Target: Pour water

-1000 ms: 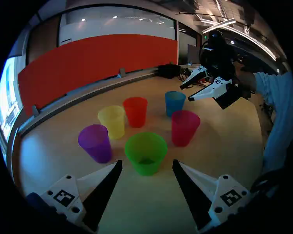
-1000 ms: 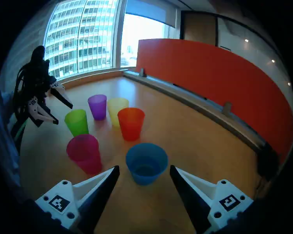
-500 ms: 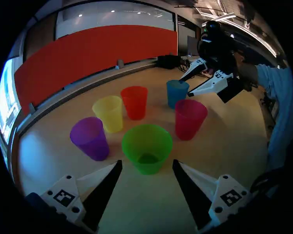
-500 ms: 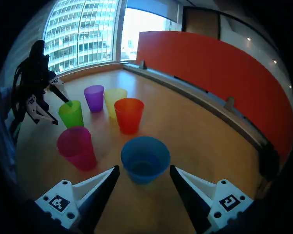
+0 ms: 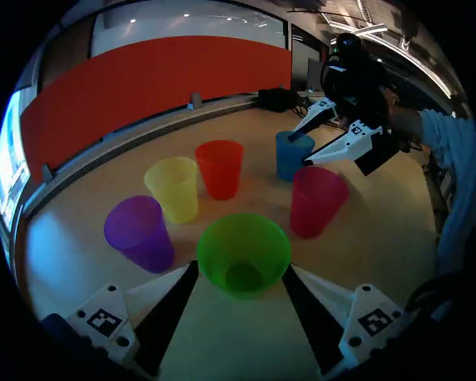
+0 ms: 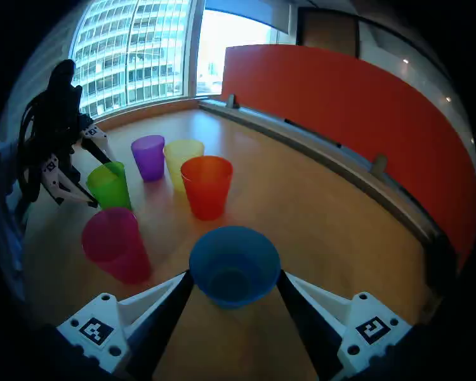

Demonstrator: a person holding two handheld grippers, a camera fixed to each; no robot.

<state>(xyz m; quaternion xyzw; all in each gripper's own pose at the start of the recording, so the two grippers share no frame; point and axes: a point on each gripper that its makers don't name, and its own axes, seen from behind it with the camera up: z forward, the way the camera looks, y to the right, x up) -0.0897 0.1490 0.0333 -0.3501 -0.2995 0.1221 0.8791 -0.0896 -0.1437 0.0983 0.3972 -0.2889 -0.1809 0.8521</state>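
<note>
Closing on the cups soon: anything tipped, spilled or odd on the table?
Nothing stands out. The green plastic cup, purple plastic cup, yellow plastic cup, orange plastic cup, blue plastic cup and pink plastic cup all stand upright on the wooden tabletop; no spill shows.

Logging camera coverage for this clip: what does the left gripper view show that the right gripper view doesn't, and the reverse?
Left gripper view: a light blue sleeve at the right edge, ceiling light strips, and the green cup between the fingers of the open left gripper. Right gripper view: tall windows, and the blue cup between the fingers of the open right gripper. Shared: those two cups, the red cup, yellow cup, purple cup and pink cup, the wooden table and the orange wall.
</note>
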